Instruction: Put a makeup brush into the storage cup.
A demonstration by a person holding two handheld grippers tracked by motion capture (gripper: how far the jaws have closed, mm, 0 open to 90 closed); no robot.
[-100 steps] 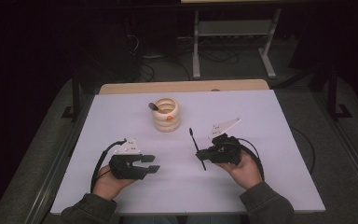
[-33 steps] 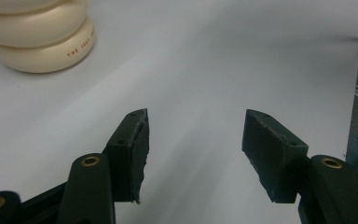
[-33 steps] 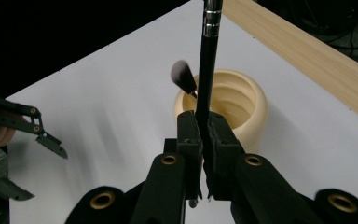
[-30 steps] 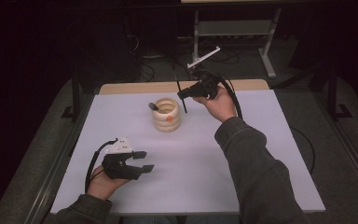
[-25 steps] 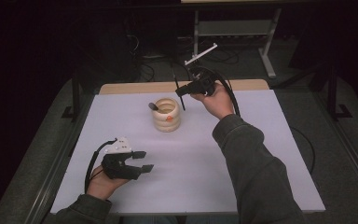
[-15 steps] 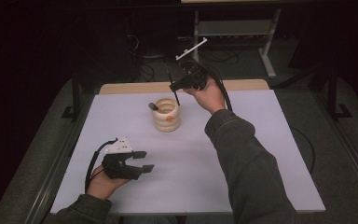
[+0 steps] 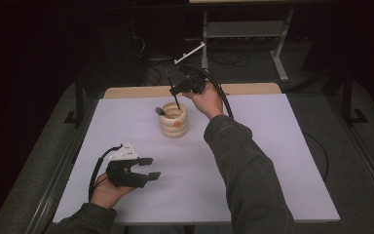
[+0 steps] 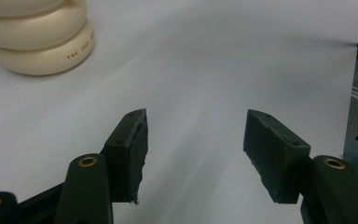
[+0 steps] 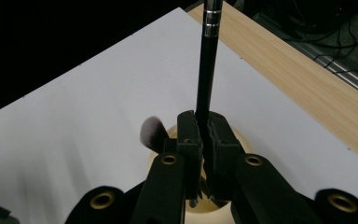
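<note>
A cream ribbed cup point(image 7: 174, 120) stands at the back middle of the white table point(image 7: 272, 161), with a dark brush head point(image 7: 160, 111) sticking out of its left side. My right gripper point(image 7: 176, 90) hovers just above and behind the cup, shut on a thin black brush handle point(image 7: 173, 90) that points down toward the cup's mouth. In the right gripper view the handle point(image 9: 208, 60) runs up between the closed jaws point(image 9: 204, 135), over the cup rim point(image 9: 244, 142) and the brush head point(image 9: 151, 130). My left gripper point(image 7: 151, 167) rests near the front left, open and empty point(image 8: 193, 149); the cup point(image 8: 37, 37) lies far ahead of it.
A bare wooden strip point(image 7: 253, 88) runs along the table's far edge. Behind it stand a metal rack point(image 7: 243, 29) and cables on a dark floor. The right arm's sleeve point(image 7: 243, 170) crosses the table's middle.
The right hand has carried the black handle from the front right up to the back, then left and slightly down to above the cup. The left gripper has stayed still.
</note>
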